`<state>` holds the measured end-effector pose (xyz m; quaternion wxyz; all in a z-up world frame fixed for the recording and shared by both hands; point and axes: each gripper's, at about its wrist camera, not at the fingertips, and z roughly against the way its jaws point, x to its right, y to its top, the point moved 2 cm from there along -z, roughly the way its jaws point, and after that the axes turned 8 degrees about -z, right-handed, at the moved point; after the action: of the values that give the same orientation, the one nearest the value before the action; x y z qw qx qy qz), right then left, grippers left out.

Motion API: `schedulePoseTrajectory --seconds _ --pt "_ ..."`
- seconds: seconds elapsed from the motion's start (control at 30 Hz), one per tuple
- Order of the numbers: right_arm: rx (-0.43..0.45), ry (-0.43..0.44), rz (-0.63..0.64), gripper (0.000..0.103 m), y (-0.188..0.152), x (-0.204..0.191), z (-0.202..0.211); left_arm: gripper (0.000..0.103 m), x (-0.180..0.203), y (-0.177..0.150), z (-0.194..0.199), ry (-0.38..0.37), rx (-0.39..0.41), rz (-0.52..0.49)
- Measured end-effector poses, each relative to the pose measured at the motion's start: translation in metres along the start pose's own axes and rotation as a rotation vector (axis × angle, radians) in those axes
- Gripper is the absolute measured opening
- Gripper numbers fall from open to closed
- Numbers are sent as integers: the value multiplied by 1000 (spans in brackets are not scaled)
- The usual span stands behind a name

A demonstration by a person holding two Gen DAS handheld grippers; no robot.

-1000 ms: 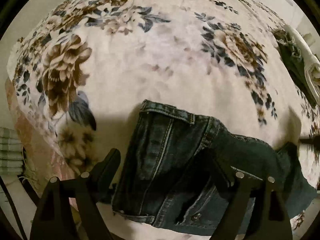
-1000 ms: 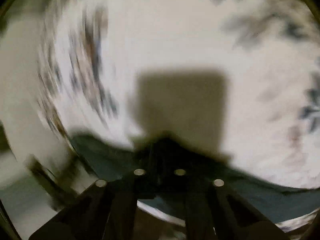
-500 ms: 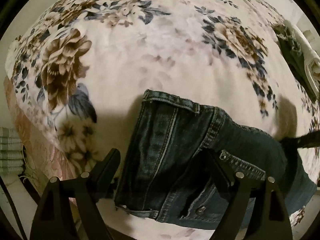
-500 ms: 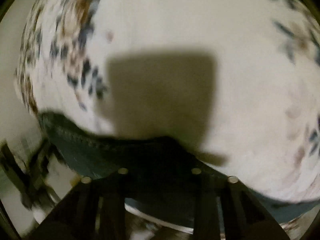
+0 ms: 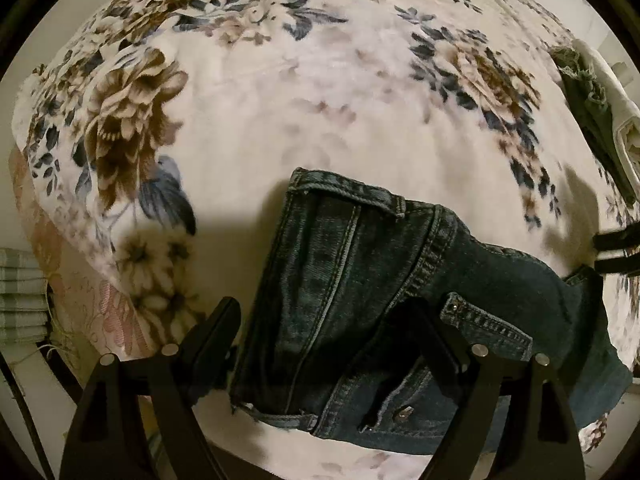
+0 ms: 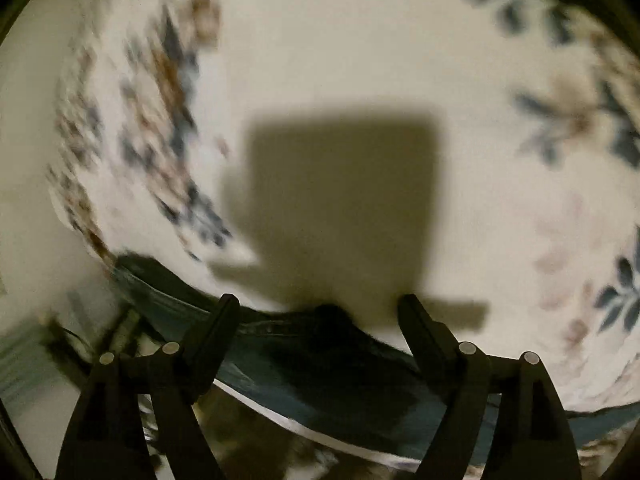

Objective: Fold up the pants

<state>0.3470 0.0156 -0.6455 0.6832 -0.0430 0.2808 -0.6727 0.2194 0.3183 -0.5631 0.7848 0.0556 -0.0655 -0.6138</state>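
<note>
Dark blue jeans (image 5: 360,272) lie folded on a floral blanket (image 5: 280,100), waistband and pocket rivets showing. My left gripper (image 5: 320,312) hangs straight over them, open, its fingers clear of the denim. At the right edge of that view my right gripper (image 5: 596,253) sits by the far end of the jeans. In the right wrist view the right gripper (image 6: 320,304) has its jaws opening wide. The edge of the jeans (image 6: 320,360) lies slack between and below the fingers, and no pad presses on it. The view is motion-blurred.
A dark green garment (image 5: 588,112) and a folded white cloth (image 5: 620,120) lie at the blanket's right edge. A striped green stack (image 5: 20,292) sits beyond the blanket's left edge. The blanket (image 6: 340,60) stretches bare beyond the jeans.
The right gripper's jaws went from shut on the jeans' edge to wide apart, and the fabric dropped onto the blanket. The left gripper stayed open in place.
</note>
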Motion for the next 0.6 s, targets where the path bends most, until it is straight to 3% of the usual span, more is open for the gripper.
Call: schedulePoseTrajectory --seconds 0.03,0.07,0.1,0.17,0.27,0.43,0.5,0.53,0.57,0.6 --pt "-35 -25 15 62 0 -5 -12 86 1 0 0 3 -1 -2" --pt "-67 -79 26 28 -2 -9 -26 86 1 0 0 5 1 -7" --pt "-73 -114 20 28 -4 -11 -34 86 5 1 1 3 1 -12" --pt "2 -146 13 13 -10 -13 -19 86 6 2 3 14 3 -27" --pt "156 -74 -68 2 -12 8 21 86 5 2 1 13 5 -36" --pt "143 29 -88 4 -11 25 18 86 5 0 6 25 -2 -44" --pt "227 94 -109 6 -23 38 41 86 9 2 22 30 29 -50" --pt "284 144 -121 23 -32 46 57 86 14 3 35 30 52 -58" --pt "354 183 -129 63 -46 59 76 86 19 2 46 27 70 -66" --pt "415 204 -133 82 -63 72 92 86 25 2 57 23 90 -75"
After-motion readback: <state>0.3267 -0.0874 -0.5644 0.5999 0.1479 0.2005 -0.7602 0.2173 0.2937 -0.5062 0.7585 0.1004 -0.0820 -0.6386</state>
